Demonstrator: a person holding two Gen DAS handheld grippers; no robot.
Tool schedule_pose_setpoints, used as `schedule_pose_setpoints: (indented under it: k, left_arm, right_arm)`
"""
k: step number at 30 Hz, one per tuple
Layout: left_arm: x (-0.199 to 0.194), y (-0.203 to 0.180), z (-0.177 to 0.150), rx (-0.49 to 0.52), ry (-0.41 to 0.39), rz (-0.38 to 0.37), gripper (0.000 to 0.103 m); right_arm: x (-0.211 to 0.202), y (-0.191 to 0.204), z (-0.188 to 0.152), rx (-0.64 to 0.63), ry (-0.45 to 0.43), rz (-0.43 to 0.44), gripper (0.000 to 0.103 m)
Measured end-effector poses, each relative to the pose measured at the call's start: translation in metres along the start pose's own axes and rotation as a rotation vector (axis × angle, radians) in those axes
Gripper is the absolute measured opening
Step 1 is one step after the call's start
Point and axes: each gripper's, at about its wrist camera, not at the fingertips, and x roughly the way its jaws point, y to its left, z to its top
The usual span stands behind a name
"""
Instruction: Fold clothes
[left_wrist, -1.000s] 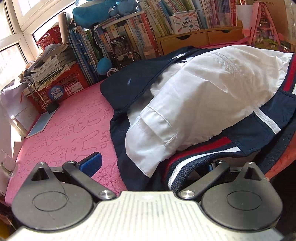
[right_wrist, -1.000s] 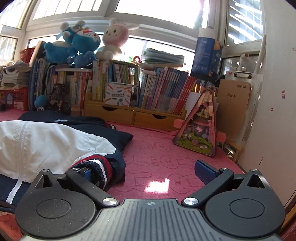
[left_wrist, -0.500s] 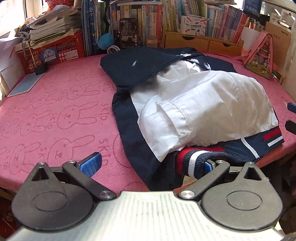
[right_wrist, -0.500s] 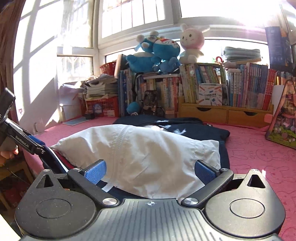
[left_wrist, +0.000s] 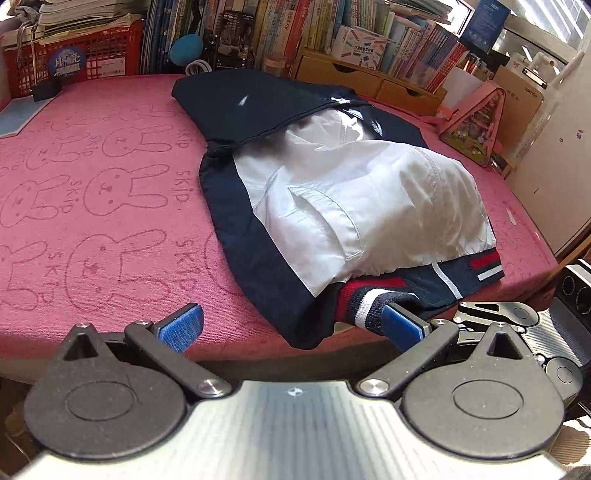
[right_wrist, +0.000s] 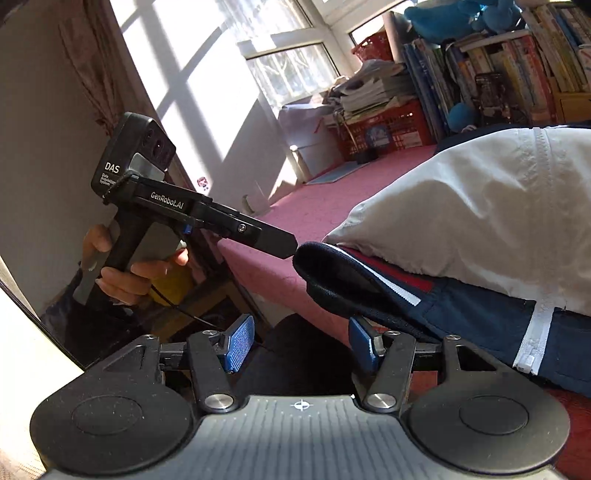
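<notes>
A navy and white jacket (left_wrist: 354, 199) lies spread on the pink bunny mat (left_wrist: 110, 192). Its red, white and navy striped cuff (left_wrist: 364, 306) rests at the mat's front edge. My left gripper (left_wrist: 291, 326) stands wide open at that edge, its right pad (left_wrist: 400, 325) beside the cuff and a navy fold between the fingers. In the right wrist view a hand holds the left gripper (right_wrist: 288, 244), its tip at the jacket's dark hem (right_wrist: 332, 280). My right gripper (right_wrist: 300, 343) sits just below that hem; its jaws are closing with nothing between them.
Books (left_wrist: 295, 26), a red crate (left_wrist: 74, 62) and wooden drawers (left_wrist: 343, 74) line the back of the mat. A pink triangular case (left_wrist: 476, 125) stands at the back right. A wall and a sunlit window (right_wrist: 229, 66) lie to the left of the table.
The right wrist view has swung left from the jacket's white back to its hem at the table corner, and its jaws have narrowed. The left gripper has drawn back toward the front edge, still open.
</notes>
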Motion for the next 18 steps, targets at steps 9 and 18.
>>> schedule_pose_setpoints:
  k: [9,18]
  left_arm:
    - [-0.033,0.017,-0.012,0.045,-0.075,0.176,0.103]
    - [0.027,0.042,0.028,-0.058,-0.023,0.134,0.103]
  right_arm:
    - [0.03,0.039,-0.008,-0.234,0.043,-0.15,0.058]
    - [0.019,0.057,-0.006,-0.283,-0.022,-0.255,0.058]
